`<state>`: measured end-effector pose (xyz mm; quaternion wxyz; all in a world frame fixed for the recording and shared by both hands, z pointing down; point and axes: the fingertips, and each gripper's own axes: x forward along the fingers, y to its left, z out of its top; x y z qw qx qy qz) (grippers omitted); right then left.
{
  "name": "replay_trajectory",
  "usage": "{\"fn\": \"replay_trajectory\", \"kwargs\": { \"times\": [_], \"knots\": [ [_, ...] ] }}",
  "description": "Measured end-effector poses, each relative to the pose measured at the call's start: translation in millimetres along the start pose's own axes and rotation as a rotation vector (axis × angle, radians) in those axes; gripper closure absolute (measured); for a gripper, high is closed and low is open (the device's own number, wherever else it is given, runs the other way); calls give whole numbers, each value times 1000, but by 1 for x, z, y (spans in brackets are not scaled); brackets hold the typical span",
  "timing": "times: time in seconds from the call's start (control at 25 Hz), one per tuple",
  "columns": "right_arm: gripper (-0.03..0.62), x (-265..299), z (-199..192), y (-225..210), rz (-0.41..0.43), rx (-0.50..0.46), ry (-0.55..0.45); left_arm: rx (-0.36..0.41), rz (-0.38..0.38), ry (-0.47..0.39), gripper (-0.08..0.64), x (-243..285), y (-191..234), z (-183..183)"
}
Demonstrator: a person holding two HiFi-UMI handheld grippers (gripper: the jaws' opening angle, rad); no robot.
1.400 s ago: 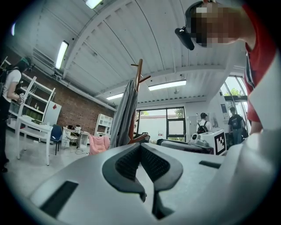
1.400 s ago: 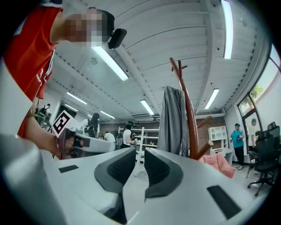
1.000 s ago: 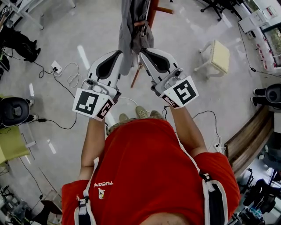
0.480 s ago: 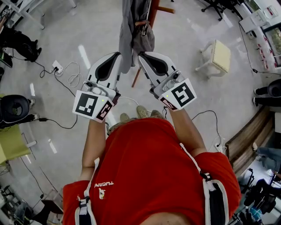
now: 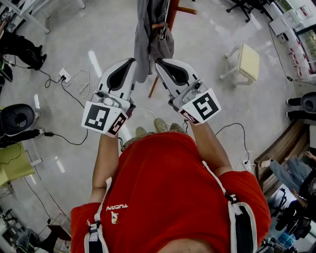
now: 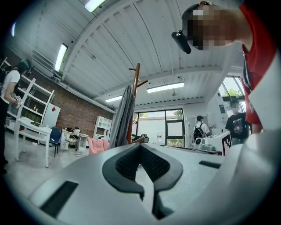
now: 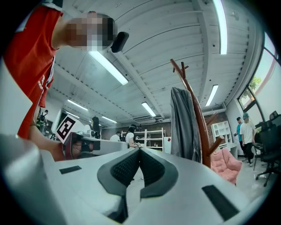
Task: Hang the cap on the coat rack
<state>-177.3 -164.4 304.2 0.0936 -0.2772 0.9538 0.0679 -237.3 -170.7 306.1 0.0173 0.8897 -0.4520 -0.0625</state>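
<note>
Both shut, empty: left gripper (image 5: 132, 61), right gripper (image 5: 159, 62) flanking upright coat rack (image 5: 171, 12) at twelve o'clock; cap seemingly absent.

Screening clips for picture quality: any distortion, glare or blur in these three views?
Head view: strong fisheye, bright streaks of glare on the floor, otherwise sharp. Left gripper view: black round vignette, window partly washed out. Right gripper view: same vignette, ceiling lamp flares, coat rack bows.
</note>
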Motion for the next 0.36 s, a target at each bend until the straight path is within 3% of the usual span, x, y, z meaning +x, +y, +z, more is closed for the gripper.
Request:
{"fn": "replay_trajectory", "kwargs": {
  "times": [0.36],
  "knots": [
    [569, 3, 0, 1, -2, -8, 5, 0, -2, 5, 551, -2, 5, 1]
  ]
}}
